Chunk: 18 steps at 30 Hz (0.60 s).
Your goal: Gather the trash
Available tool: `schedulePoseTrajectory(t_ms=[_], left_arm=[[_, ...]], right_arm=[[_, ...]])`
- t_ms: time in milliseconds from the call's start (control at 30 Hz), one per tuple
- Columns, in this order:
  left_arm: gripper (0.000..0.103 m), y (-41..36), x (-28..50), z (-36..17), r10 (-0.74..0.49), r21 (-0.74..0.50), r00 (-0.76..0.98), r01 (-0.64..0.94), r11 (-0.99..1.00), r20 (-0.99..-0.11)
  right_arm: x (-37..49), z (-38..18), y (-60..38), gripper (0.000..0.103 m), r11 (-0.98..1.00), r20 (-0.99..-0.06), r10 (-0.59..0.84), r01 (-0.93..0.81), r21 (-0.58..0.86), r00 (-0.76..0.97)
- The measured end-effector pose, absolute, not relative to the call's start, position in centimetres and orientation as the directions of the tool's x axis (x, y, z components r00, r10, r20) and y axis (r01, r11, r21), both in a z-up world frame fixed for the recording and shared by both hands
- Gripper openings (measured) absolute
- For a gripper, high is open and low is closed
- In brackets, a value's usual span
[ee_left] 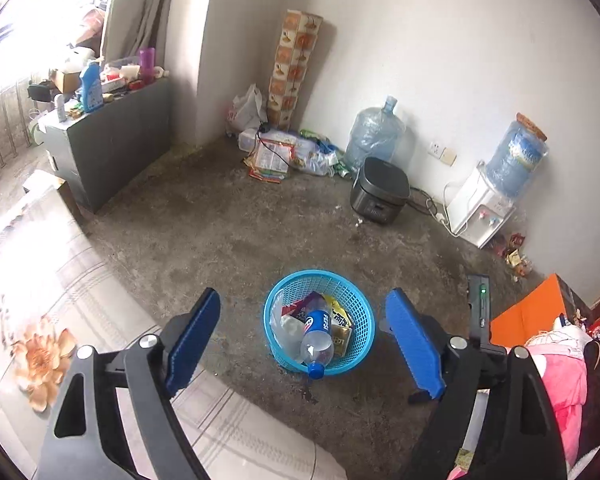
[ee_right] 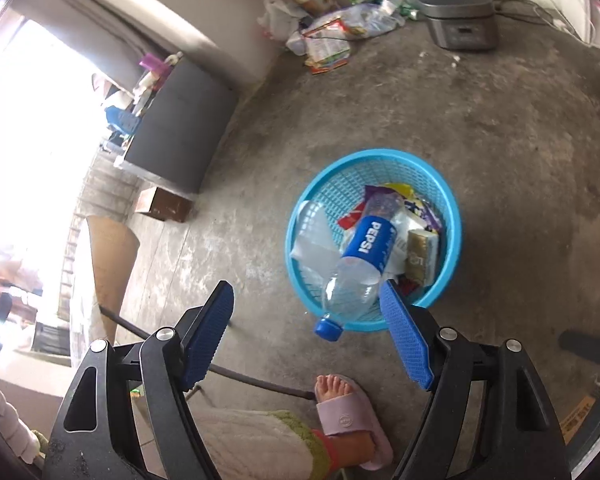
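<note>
Jaws apart and empty, Pepsi bottle (ee_right: pixel 356 268) in basket (ee_right: pixel 452 216), sandalled foot (ee_right: pixel 340 404) right-view only

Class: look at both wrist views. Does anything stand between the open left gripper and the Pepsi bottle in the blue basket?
Nothing visible does. The left gripper is open and empty above the blue basket, and the Pepsi bottle lies on top of the other trash, its capped end sticking out over the near rim.

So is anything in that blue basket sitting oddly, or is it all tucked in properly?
The Pepsi bottle is not fully in. It lies slanted across the blue basket, its blue-capped neck poking out over the near rim, above the floor. The wrappers and cartons under it sit inside. Both grippers are open and empty.
</note>
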<state>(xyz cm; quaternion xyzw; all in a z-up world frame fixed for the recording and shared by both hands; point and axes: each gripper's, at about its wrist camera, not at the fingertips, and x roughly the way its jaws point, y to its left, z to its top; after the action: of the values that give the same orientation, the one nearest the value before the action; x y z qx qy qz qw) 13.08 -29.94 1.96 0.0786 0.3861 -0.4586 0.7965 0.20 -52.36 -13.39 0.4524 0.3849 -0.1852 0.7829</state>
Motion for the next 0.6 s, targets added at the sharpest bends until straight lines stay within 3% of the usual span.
schedulePoseTrajectory(t_ms=[100, 200, 367, 600], left_arm=[[0.097, -23.8, 12.0, 4.0, -0.664, -0.233, 0.380, 0.729, 0.643, -0.644], [0.097, -17.7, 10.6, 4.8, -0.593, -0.232, 0.503, 0.607, 0.760, -0.629], [0.098, -11.0, 7.5, 3.8, -0.350, -0.095, 0.660, 0.389, 0.916, -0.665], [0.097, -5.5, 2.6, 1.5, -0.225, -0.036, 0.704, 0.273, 0.961, -0.673]], right_arm=[[1.5, -10.5, -48.9, 0.073, 0.600, -0.739, 0.084, 0.558, 0.573, 0.669], [2.2, -6.8, -43.8, 0.074, 0.728, -0.721, 0.092, 0.448, 0.519, 0.687], [1.0, -0.8, -34.8, 0.096, 0.896, -0.675, 0.049, 0.266, 0.355, 0.736], [-2.5, 3.1, -24.8, 0.096, 0.975, -0.594, -0.045, 0.165, 0.149, 0.803]])
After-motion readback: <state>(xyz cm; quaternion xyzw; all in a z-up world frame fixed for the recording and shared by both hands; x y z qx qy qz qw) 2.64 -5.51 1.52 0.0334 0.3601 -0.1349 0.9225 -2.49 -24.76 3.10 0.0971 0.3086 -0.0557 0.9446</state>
